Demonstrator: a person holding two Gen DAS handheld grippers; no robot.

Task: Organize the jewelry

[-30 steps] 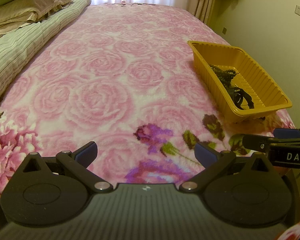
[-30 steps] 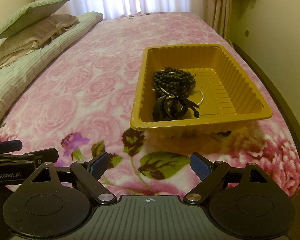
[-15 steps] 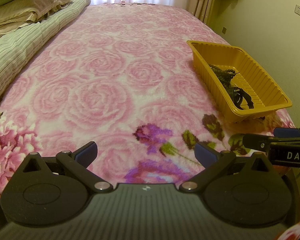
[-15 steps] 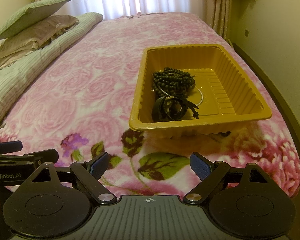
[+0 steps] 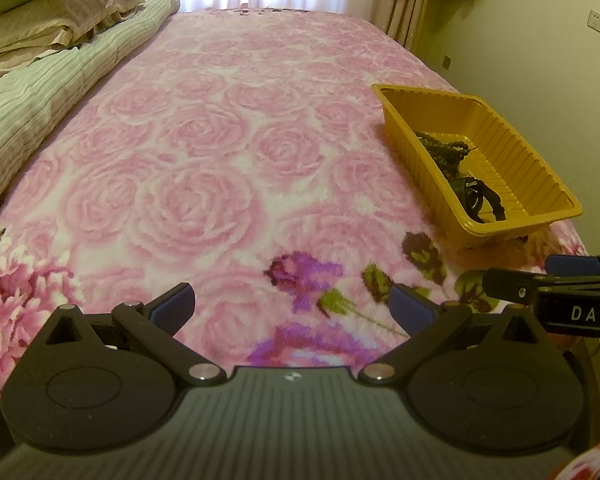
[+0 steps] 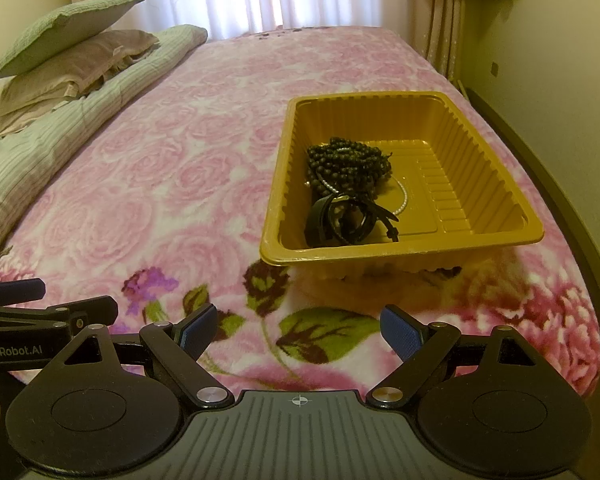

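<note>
A yellow plastic tray [image 6: 496, 168] [image 5: 536, 184] sits on the pink rose blanket near the bed's right edge. Inside it lies a heap of dark beads [image 6: 348, 160] [image 5: 446, 150], a black strap piece [image 6: 344, 220] [image 5: 476, 198] in front of them, and a thin pale chain [image 6: 403, 196]. My right gripper [image 6: 298, 332] hovers open over the blanket just short of the tray's near wall, nothing between its fingers. My left gripper [image 5: 292, 306] stands open further left, empty, over the purple flower print. Each gripper's side shows at the other view's edge.
Striped green bedding [image 5: 36, 96] and stacked pillows [image 6: 68, 52] lie along the bed's left side. A wall [image 6: 548, 32] and the bed's dark frame edge [image 6: 556, 196] run close on the right of the tray. Curtains hang at the far end.
</note>
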